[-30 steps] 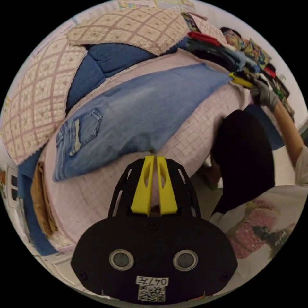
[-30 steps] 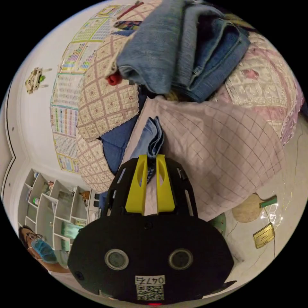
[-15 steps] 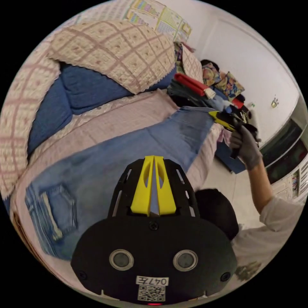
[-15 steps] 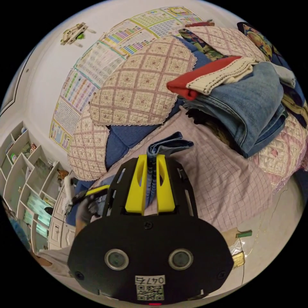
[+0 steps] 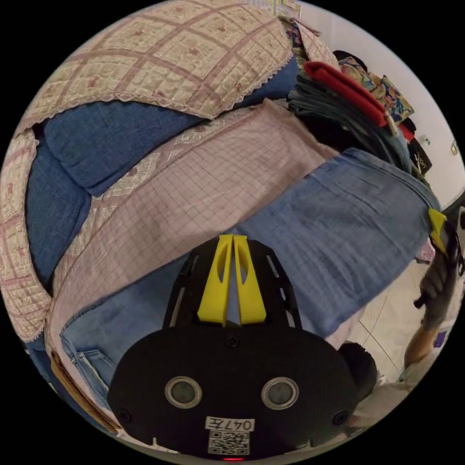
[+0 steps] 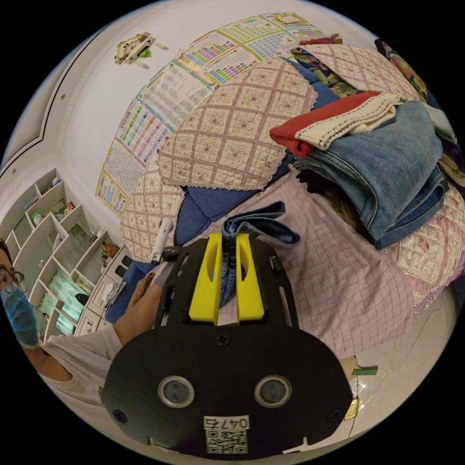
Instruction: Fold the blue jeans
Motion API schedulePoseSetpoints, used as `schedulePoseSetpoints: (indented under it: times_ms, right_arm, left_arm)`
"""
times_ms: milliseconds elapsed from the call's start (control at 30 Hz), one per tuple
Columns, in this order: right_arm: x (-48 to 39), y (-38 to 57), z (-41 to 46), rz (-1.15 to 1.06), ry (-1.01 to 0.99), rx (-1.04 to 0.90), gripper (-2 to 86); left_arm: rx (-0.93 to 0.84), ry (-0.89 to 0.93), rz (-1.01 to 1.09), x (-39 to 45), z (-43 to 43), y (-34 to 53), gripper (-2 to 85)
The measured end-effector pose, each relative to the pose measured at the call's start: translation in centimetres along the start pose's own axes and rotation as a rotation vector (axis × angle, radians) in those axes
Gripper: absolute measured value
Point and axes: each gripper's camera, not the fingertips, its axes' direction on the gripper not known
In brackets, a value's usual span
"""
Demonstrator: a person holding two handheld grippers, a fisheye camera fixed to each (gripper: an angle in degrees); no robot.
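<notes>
On the pink checked sofa cover [image 5: 203, 179], the blue jeans [image 5: 339, 227] now hang lifted between my left gripper [image 5: 232, 242] and right gripper [image 6: 227, 242], both clamped on denim; the fold has begun.

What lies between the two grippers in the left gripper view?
The blue jeans span the stretch: the left gripper pinches one edge, the right gripper the far end, over the pink checked sheet.

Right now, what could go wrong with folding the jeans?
The right gripper pinches only a thin bunch of the jeans hem, so it might slip out. The clothes pile sits close by, so swinging the leg over could knock it. The left gripper holds just an edge, so the fold may land crooked.
</notes>
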Motion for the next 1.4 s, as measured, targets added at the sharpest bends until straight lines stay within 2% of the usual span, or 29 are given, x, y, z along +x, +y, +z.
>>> schedulePoseSetpoints:
  times_ms: [167,267,367,433,500,600,767,833,933,1000,1100,1167,1233,1400]
  right_arm:
    - [-5.1,-2.5,1.3,-0.032,0.017,0.011,0.9]
    - [-8.7,-3.9,2.4,-0.038,0.012,0.026,0.9]
    - [-13.7,-5.5,4.6,-0.077,-0.034,0.006,0.8]
    - [-17.8,-6.3,6.1,-0.133,-0.037,0.008,0.8]
    - [-22.7,-7.1,8.4,-0.229,-0.034,-0.019,0.8]
    - [-31.5,-7.3,14.6,-0.452,0.002,-0.142,0.9]
    - [-44.4,-3.0,30.1,-0.845,0.067,-0.522,2.1]
    - [-46.5,-1.1,34.4,-0.903,0.08,-0.63,4.7]
    - [-48.3,-0.5,37.7,-0.901,0.041,-0.743,12.5]
    - [-48.8,-1.9,36.6,-0.887,-0.026,-0.703,12.0]
    - [-46.9,-6.5,33.0,-0.749,-0.028,-0.517,5.4]
    - [-44.1,-10.1,31.9,-0.602,0.072,-0.419,1.3]
    - [-43.0,-11.6,33.9,-0.567,0.142,-0.49,0.3]
    - [-44.6,-11.2,44.3,-0.728,0.254,-0.788,-0.8]
  left_arm:
    - [0.049,0.125,0.144,5.2,-5.8,10.0,-1.0]
    - [-0.003,0.093,0.174,7.9,-3.7,13.3,-1.0]
    - [-0.035,0.146,0.144,7.5,-1.0,15.0,-1.0]
    - [0.004,0.182,0.097,5.5,-2.6,16.6,-1.0]
    - [0.129,0.209,-0.016,0.9,-6.9,20.6,-1.0]
    - [0.216,0.16,-0.181,-6.3,-11.1,27.5,-1.0]
    - [0.27,0.133,-0.407,-16.2,-14.9,39.8,-1.0]
    - [0.276,0.099,-0.467,-18.6,-15.7,43.6,-1.0]
    - [0.274,0.078,-0.522,-21.7,-16.1,48.3,-1.0]
    - [0.272,0.084,-0.54,-23.4,-16.0,50.7,-1.0]
    - [0.273,0.14,-0.503,-24.1,-15.7,51.5,-1.0]
    - [0.265,0.172,-0.443,-23.5,-15.5,50.8,-1.0]
    - [0.26,0.186,-0.368,-22.0,-15.3,49.7,-1.0]
    - [0.25,0.171,-0.189,-17.9,-14.1,46.4,-1.0]
